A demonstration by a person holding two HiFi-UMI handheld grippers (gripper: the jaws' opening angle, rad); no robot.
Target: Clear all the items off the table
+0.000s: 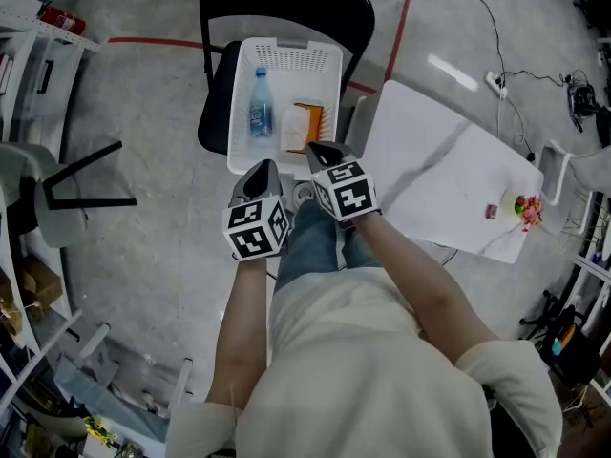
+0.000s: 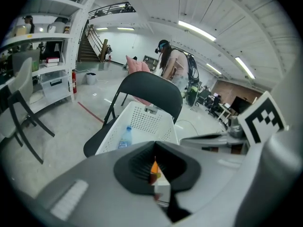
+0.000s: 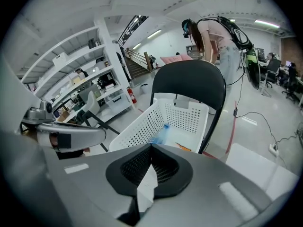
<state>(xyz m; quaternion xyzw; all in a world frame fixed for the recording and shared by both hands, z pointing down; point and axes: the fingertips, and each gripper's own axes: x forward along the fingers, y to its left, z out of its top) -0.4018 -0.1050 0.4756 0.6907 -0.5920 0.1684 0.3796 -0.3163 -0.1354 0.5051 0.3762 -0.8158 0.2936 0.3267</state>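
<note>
Centrally, left hand-held gripper [image 1: 263,173] and right hand-held gripper [image 1: 322,153], both clenched on nothing, hover by the near rim of the white basket [image 1: 241,113] on a black chair [image 1: 215,113]; inside lies a water bottle [image 1: 260,103]. Small colourful items [image 1: 523,208] sit at a corner of the bench [image 1: 430,151].

Head view: small items [image 1: 520,210] on the table's [image 1: 430,156] far corner are too small to identify. Right gripper [image 1: 321,150] covers the near end of the orange thing [image 1: 309,120] in the basket [image 1: 286,49]. Right gripper view: bottle [image 3: 160,135] is just a blue blur.
</note>
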